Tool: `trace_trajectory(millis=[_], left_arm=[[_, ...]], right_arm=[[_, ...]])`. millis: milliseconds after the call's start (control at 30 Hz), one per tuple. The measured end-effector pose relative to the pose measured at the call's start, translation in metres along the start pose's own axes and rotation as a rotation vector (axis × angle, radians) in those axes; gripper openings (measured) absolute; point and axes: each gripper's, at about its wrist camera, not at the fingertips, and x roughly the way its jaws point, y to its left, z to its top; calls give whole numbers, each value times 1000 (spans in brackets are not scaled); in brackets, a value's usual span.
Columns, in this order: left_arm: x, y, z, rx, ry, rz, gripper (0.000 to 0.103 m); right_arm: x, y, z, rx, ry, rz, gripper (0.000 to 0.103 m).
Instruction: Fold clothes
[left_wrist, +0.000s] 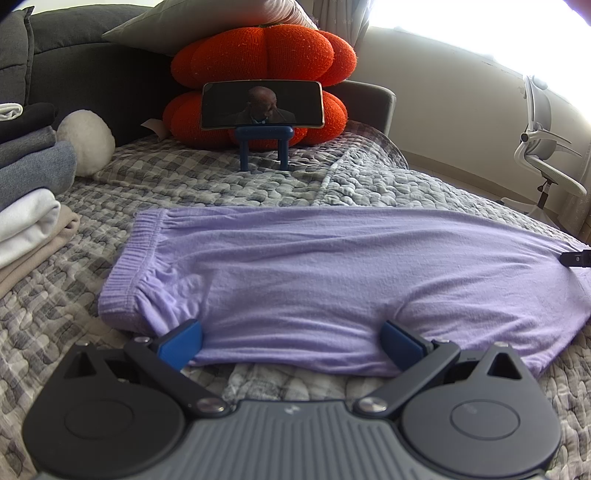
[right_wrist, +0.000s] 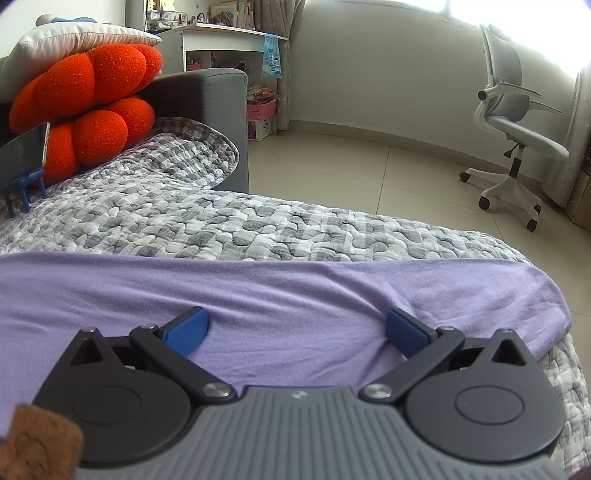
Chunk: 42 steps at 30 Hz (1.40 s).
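Lying flat across the near edge of the grey checked quilted bed (left_wrist: 229, 192), the lilac soft-knit garment with an elastic waistband (left_wrist: 332, 266) looks light, limp and stretchy. Both the left gripper (left_wrist: 291, 341) and right gripper (right_wrist: 297, 328) have fingers spread wide, holding nothing. Pinching the ribbed waistband and the opposite hem should keep it from sagging.

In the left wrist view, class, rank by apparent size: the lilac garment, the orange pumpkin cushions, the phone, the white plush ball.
1. lilac garment, nearest the camera, so flattered
2. orange pumpkin cushions
3. phone
4. white plush ball, close to the phone; ranking unsure
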Motion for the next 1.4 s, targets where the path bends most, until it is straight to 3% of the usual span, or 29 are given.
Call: trace_trajectory(millis=[300,533,733,867,1200,1400], left_arm=[[-1,3,4,-8,18,-10,103],[-4,5,18,-17,83,-9,103],[-15,7,35,-52,98,8,103],[-24,-1,48,-33,86,8,103],[-27,-29,57,48,116,-69,103],[-24,-34,57,74,145,-82,103]], right_arm=[[-20,-7,-12,87,-22,9,103],[-42,-25,-25,156,-35,44,103],[-55,-46,-33,203,-21,20,103],[-60,-63,-35,250,-8,-23,103],[-65,-96,-32,375,-26,-30,103],[-61,-135,-31,530,-47,-40,103]])
